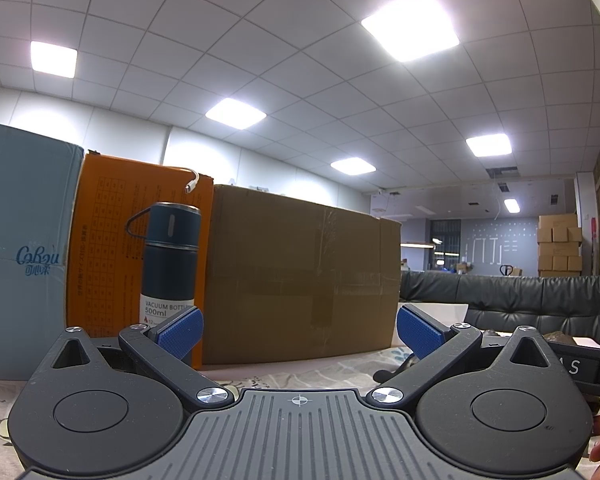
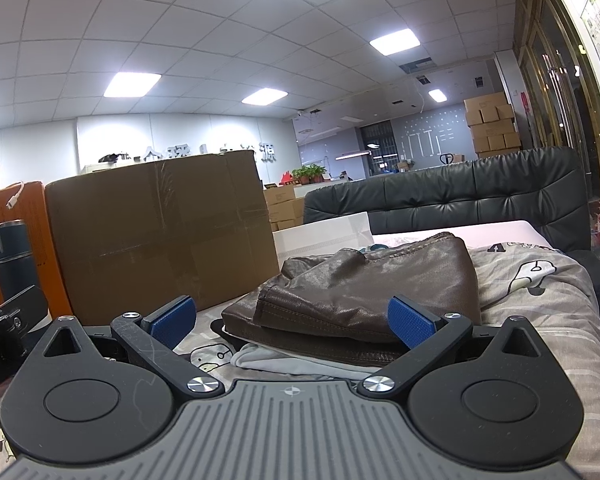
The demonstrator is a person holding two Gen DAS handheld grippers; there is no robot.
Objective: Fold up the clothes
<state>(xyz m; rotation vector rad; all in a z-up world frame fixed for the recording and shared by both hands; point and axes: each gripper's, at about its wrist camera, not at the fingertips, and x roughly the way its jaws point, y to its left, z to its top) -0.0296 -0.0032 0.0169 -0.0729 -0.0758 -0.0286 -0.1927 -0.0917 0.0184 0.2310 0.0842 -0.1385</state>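
Note:
A folded brown leather garment lies on a white garment on the patterned sheet. My right gripper is open and empty, low over the sheet, just in front of the pile. My left gripper is open and empty, facing the brown cardboard box. A dark bit of the garment shows past its right finger. The right gripper's body shows at the right edge of the left wrist view.
A blue vacuum bottle, an orange box and a blue carton stand along the back left. The brown box also shows in the right wrist view. A white box and a black sofa lie behind the pile.

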